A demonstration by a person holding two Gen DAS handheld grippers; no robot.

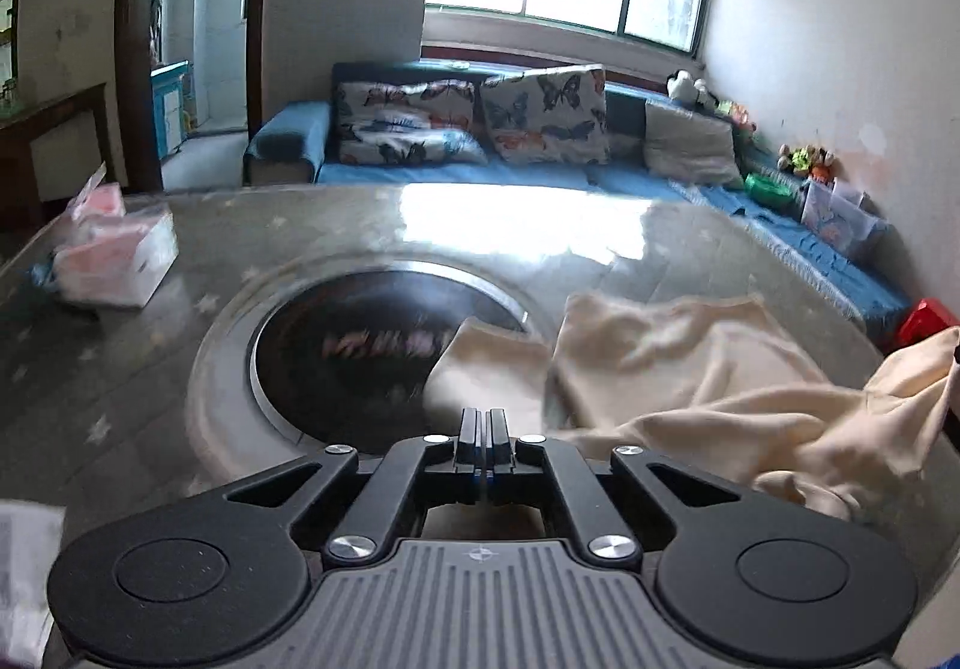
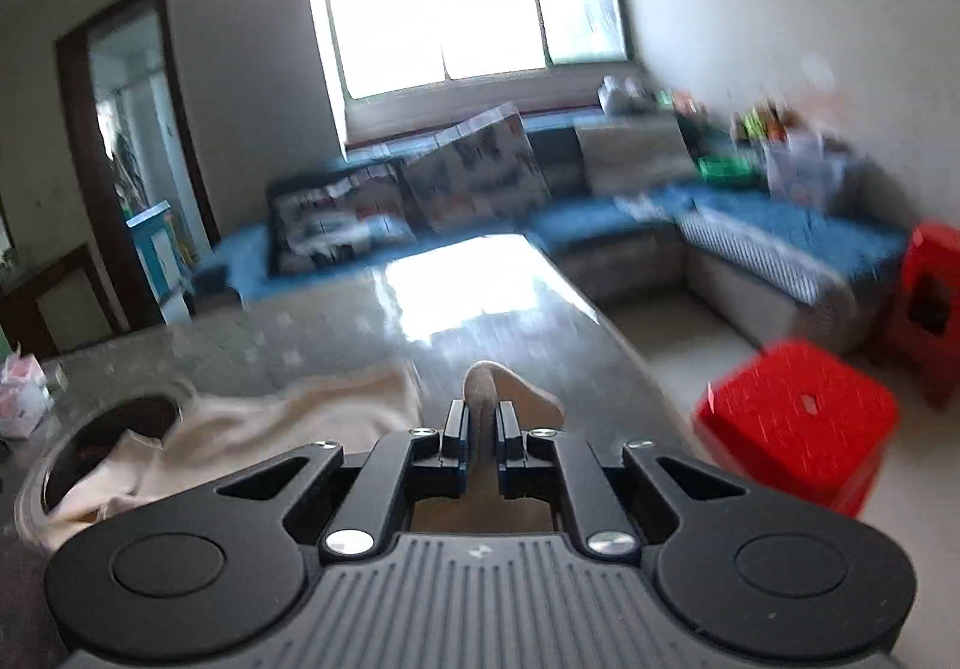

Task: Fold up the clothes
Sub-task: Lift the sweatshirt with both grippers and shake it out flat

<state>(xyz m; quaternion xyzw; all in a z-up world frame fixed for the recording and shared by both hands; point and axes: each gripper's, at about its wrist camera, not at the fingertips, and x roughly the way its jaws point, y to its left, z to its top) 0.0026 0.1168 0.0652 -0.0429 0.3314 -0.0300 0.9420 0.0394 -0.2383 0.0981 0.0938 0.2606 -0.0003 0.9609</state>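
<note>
A cream-coloured garment lies crumpled on the glossy table, spread from the round dark inset toward the right edge. My left gripper is shut with nothing between its fingers, hovering just left of the cloth's near edge. One corner of the garment rises at the far right of the left wrist view. In the right wrist view my right gripper is shut on a bunched fold of the cream garment, lifted above the table, while the remaining cloth trails left toward the inset.
A round dark inset sits in the table's middle. A pink-and-white tissue pack lies at the table's left. Red plastic stools stand on the floor to the right. A blue sofa with patterned cushions runs behind the table.
</note>
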